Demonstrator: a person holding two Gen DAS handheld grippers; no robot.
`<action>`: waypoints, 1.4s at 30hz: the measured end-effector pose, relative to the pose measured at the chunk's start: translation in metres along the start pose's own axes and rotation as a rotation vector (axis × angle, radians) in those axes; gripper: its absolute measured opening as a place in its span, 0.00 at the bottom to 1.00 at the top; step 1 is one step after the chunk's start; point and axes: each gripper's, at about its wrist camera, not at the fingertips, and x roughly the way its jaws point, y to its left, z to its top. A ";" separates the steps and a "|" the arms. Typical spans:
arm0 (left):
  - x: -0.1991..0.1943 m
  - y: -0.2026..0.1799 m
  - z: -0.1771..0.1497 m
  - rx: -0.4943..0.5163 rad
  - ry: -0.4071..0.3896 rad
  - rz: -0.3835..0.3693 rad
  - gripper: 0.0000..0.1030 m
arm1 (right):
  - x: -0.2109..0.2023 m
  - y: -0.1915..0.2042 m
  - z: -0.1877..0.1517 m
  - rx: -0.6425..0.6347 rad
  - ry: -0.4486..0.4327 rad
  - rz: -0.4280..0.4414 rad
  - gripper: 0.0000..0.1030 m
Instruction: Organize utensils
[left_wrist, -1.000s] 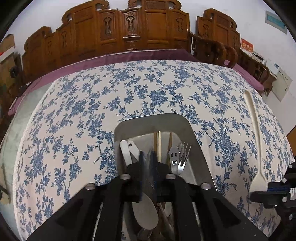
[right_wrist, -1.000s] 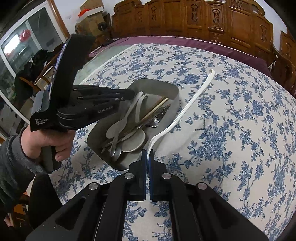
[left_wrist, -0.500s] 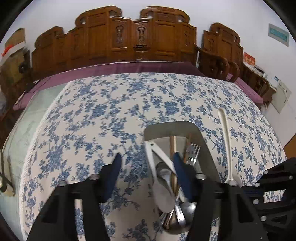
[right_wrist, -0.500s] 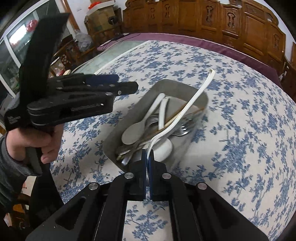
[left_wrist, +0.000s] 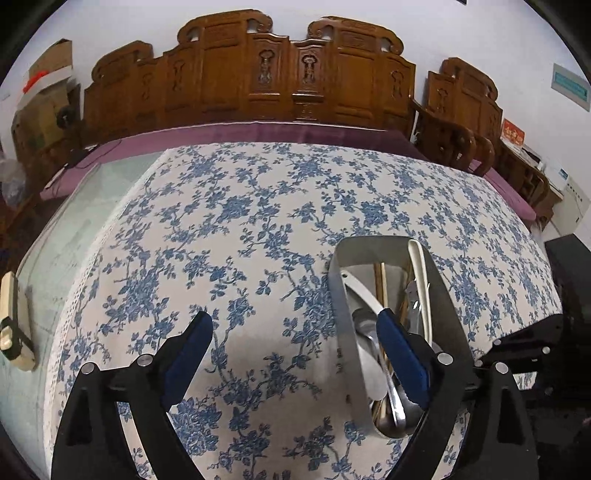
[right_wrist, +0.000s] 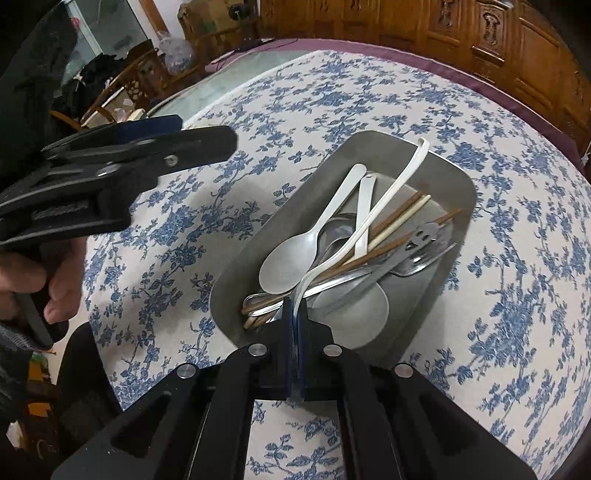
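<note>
1. The counter, under a blue-flowered cloth, carries the one landmark here, a grey metal tray; carved wooden chairs stand well beyond the tray at the counter's far edge.
2. The tray holds the gathered utensils in a loose heap: two white plastic spoons, metal spoons, wooden chopsticks and a fork with a smiling face cut into it, all crossing one another.
3. The right claw hangs over the tray's near rim, its fingers pressed together on the end of a long white spoon. The spoon's thin handle runs across the heap, and its far tip reaches the tray's far wall.
4. The left claw hovers beside the tray, fingers spread wide and holding nothing; one blue pad sits over the tray's contents, the other over bare cloth.
5. Handling, as a judgement: the long spoon looks light, smooth and a little springy, so a pinch at the very end lets it swing or twist. A hold nearer its middle would steady it. The metal pieces are likely heavier and slick, and are best taken across their flat handles. The chopsticks will probably roll.
</note>
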 end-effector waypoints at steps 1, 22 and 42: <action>0.001 0.001 -0.001 -0.001 0.002 0.001 0.84 | 0.003 -0.001 0.002 0.003 0.007 0.005 0.03; -0.005 -0.006 0.002 0.008 -0.005 -0.014 0.84 | -0.002 -0.047 0.018 0.108 -0.038 0.005 0.06; -0.029 -0.024 -0.004 -0.002 -0.021 -0.026 0.84 | -0.074 -0.041 -0.029 0.133 -0.317 -0.128 0.30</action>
